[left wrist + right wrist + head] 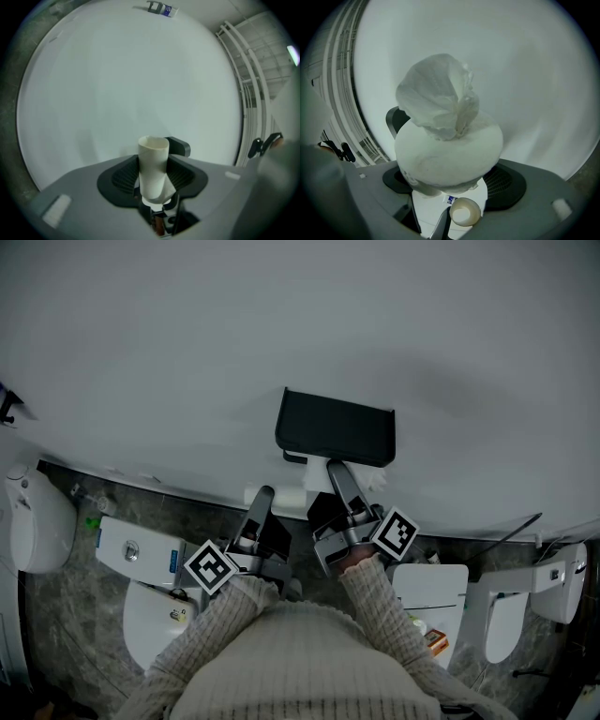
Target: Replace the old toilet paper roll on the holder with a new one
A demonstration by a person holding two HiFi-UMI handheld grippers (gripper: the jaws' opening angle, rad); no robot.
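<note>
On the white wall hangs the black toilet paper holder (336, 427) with its flap down. Just below it my right gripper (336, 474) is shut on a new white toilet paper roll (449, 150), whose loose crumpled end sheet (438, 96) sticks up towards the wall. The dark pads (506, 185) show on both sides of the roll. A small cream round end (464, 212) sits under the roll; I cannot tell what it belongs to. To the left, my left gripper (262, 495) is shut on an empty pale cardboard tube (153, 166), which stands upright between the ribbed black pads (123, 177).
Low on the wall stand white toilets (141, 559) (431, 592) over a dark stone floor (66, 615), with more white fixtures at the far left (37, 521) and right (553, 582). A white railing (248, 93) runs along the edge of both gripper views.
</note>
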